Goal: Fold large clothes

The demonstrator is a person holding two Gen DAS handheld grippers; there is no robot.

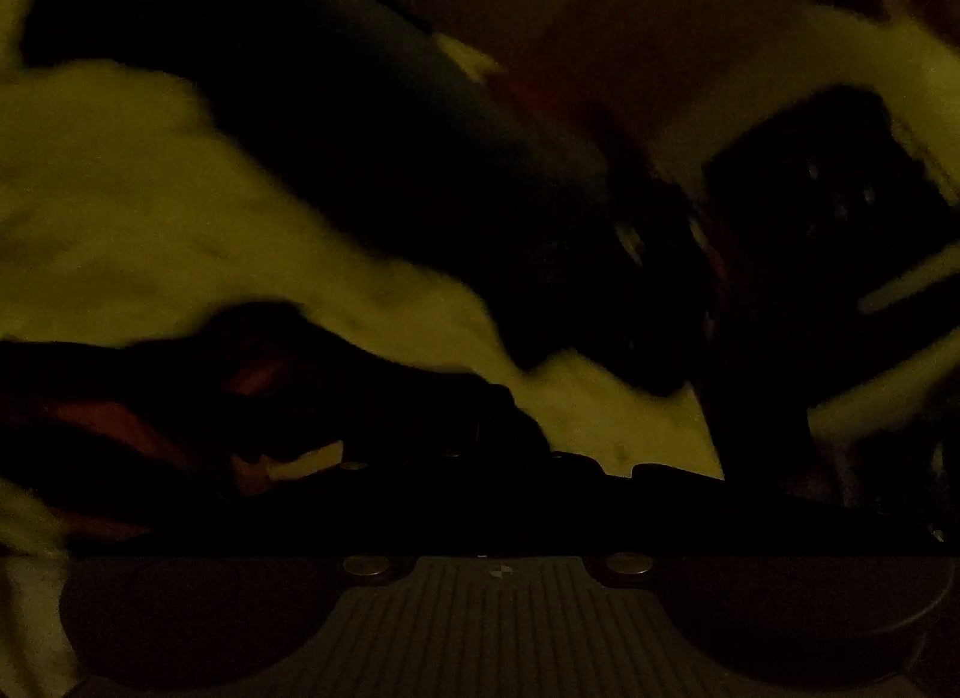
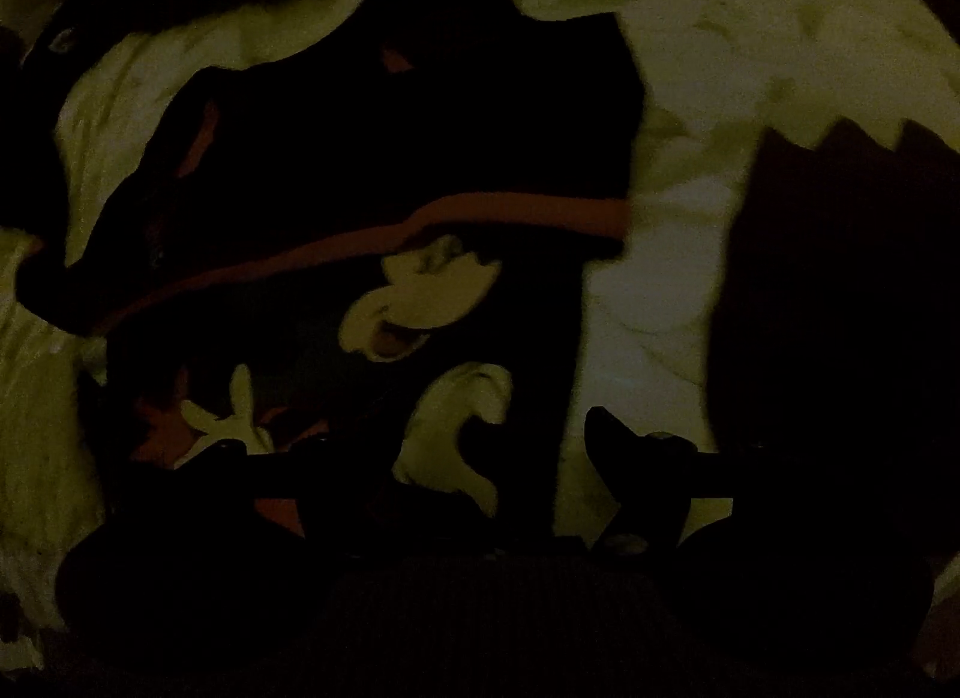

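Clearly soft and floppy, the dark printed garment wants gripping at its three-o'clock edge; neither claw's state is discernible.

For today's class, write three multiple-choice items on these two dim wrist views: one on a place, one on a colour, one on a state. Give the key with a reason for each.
1. Where does the dark garment lie in the right wrist view?
A. On a pale rumpled sheet
B. On a hanger
C. Inside a basket

2. What colour is the band running across the garment?
A. Blue
B. Reddish
C. White

3. What state is the garment in?
A. Rolled into a tight tube
B. Neatly folded into a small square
C. Spread out and rumpled, not yet neatly folded

Key: 1 A, the pale sheet shows on all sides of it. 2 B, the stripe reads dull red against the dark cloth. 3 C, its outline is wide and uneven, with the pale cartoon print exposed.
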